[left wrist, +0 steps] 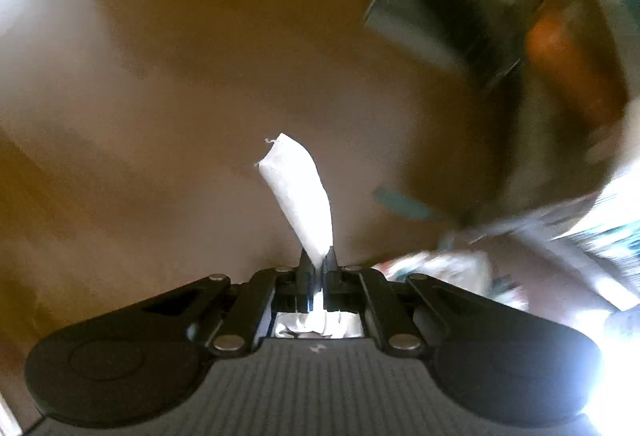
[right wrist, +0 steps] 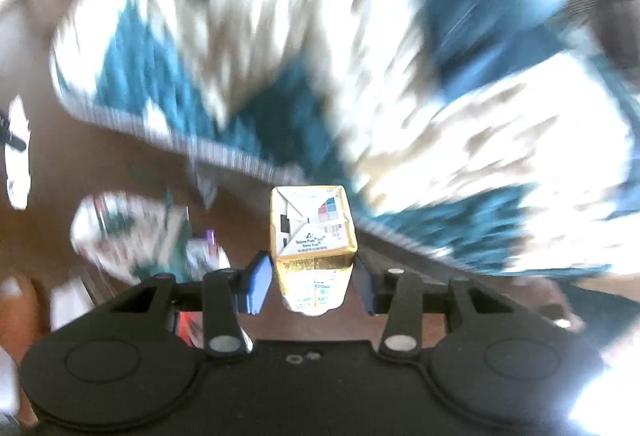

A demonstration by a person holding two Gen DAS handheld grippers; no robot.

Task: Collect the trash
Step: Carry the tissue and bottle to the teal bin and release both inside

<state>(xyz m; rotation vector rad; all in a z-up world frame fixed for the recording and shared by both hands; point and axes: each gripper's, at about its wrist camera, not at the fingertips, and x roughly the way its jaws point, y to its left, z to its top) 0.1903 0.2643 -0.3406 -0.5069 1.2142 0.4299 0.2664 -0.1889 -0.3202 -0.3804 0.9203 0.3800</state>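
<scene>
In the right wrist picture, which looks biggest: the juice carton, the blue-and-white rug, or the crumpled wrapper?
1. Blue-and-white rug
2. Crumpled wrapper and juice carton: look alike in size; the carton is nearer and the wrapper blurred, so unsure.

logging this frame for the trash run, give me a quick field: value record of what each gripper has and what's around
left gripper: shut on a white tissue that sticks out past the fingertips
right gripper: shut on a yellow drink carton, its folded end facing away from the camera
surface: brown floor
nearby: blue and white patterned rug; crumpled wrappers on the floor left of the carton
image quality: heavy motion blur in both wrist views, background detail unclear
</scene>
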